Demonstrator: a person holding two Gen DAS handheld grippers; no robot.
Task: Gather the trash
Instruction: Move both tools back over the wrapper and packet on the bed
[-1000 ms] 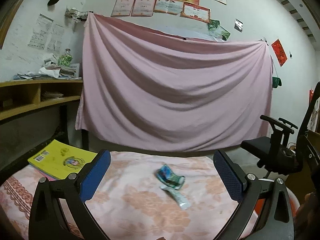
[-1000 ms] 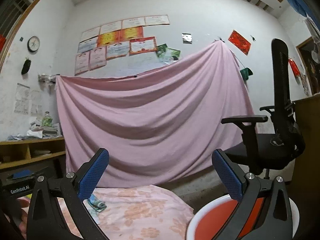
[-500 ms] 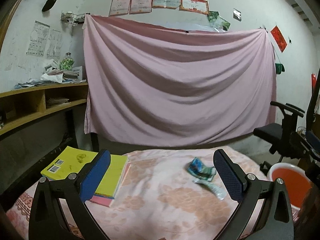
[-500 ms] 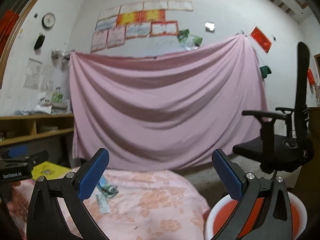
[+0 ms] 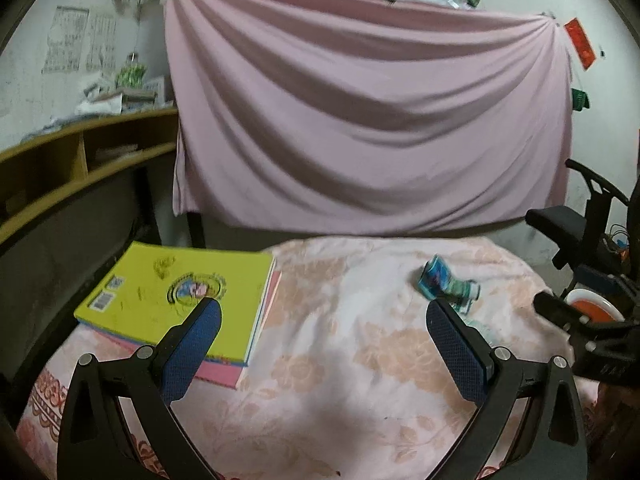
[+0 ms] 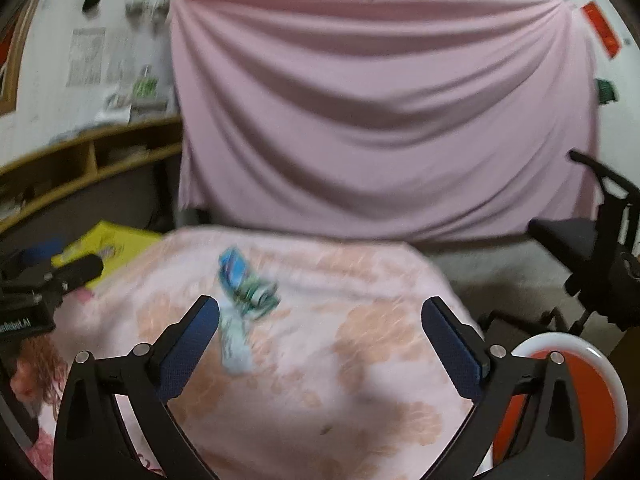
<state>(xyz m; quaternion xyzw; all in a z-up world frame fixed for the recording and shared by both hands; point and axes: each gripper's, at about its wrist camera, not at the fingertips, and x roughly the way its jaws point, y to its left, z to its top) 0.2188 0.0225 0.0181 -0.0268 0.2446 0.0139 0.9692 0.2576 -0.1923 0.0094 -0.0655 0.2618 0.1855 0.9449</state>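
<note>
Two hand-held grippers close in on litter lying on a flower-print desk cloth. The right gripper [image 6: 320,316] hangs above the desk [image 6: 360,360] with its blue-padded fingers [image 6: 188,344] wide apart and nothing between them; they have just been easing inward a little. The trash, a crumpled blue-and-green wrapper [image 6: 244,284] and a pale flat packet [image 6: 236,344] touching it, lies just ahead of the left-hand finger, off to the left of the gap. The left gripper [image 5: 324,344] also stands with fingers apart and empty, over bare cloth between a yellow book [image 5: 180,296] and the same wrapper [image 5: 444,284], which from this side sits near its right-hand finger. A red bin with a white rim [image 6: 576,392] waits on the floor at the desk's right edge.

The step in hand looks like the reach for the first piece, most likely by the right gripper, which is nearer both litter and bin. To do it well, shift left until the wrapper sits midway between the fingers, then come down low enough to catch its crumpled bulk without pinching the cloth. The thin packet will be harder; it may need a finger slid under one end. Taking both pieces at once risks dropping one on the way to the bin.
</note>
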